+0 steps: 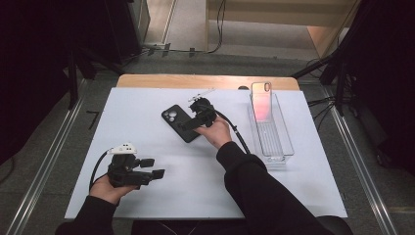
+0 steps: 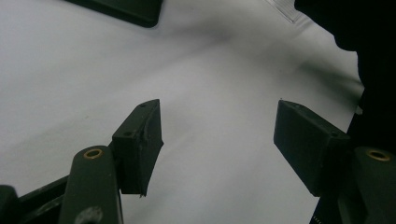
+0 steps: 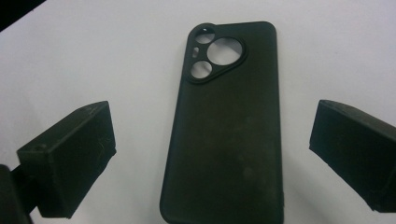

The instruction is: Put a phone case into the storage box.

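Nearest you, your left gripper (image 1: 155, 168) rests low over the white mat (image 1: 147, 132) at the near left, its jaws standing apart with nothing between them; it looks parked there to keep out of the way while the other hand works. The left gripper view confirms this: its 2 pads (image 2: 142, 144) frame bare mat, with just a corner of the black phone case (image 2: 126, 10) at the top edge. Farther in, near the middle of the mat, your right gripper (image 1: 193, 120) hangs over that black phone case (image 1: 180, 122), which lies flat with its camera cut-outs toward the far left. The high view hides the jaws behind your hand, but the right gripper view settles it: the 2 jaws stand wide apart, 1 on each long side of the case (image 3: 229, 126), touching neither, probably lined up to pinch it across its width. Farther right, a clear tray (image 1: 286, 147) holds a translucent pinkish case (image 1: 262, 100) standing on end at its far end, likely where the black 1 belongs.
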A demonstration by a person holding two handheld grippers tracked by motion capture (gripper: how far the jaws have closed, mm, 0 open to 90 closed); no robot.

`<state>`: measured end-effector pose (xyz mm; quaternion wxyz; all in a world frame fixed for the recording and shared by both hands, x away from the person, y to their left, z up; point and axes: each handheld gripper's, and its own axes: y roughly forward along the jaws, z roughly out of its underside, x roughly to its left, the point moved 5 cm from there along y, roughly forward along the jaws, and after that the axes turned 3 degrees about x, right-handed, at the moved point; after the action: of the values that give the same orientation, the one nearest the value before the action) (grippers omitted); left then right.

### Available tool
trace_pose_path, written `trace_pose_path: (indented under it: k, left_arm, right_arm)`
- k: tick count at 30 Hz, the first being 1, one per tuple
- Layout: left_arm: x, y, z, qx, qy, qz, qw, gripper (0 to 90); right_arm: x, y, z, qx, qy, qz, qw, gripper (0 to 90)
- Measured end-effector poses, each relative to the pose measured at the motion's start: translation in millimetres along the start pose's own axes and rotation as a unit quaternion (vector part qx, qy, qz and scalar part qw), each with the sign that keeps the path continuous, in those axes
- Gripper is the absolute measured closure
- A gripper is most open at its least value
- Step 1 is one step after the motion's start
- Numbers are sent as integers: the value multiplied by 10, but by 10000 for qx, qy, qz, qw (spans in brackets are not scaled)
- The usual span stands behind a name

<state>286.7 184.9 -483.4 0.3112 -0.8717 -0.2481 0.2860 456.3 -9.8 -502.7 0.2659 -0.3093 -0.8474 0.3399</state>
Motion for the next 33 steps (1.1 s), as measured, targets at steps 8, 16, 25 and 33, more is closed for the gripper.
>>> trace_pose_path:
  k: [8, 16, 25, 33]
  left_arm:
    - [0, -6, 7, 0, 4, 17, 10000, 330]
    - [5, 1, 10, -11, -9, 25, 10000, 330]
    - [9, -5, 8, -23, -36, 21, 10000, 330]
    - [13, -5, 11, 2, -27, 8, 10000, 330]
  right_arm:
    - [-3, 128, -20, 32, -54, 202, 9998, 77]
    - [-32, 208, 15, 184, -38, 128, 9997, 28]
    - [-24, 295, 70, 377, -86, 186, 9991, 28]
    - [-9, 384, 127, 603, -170, 397, 9972, 41]
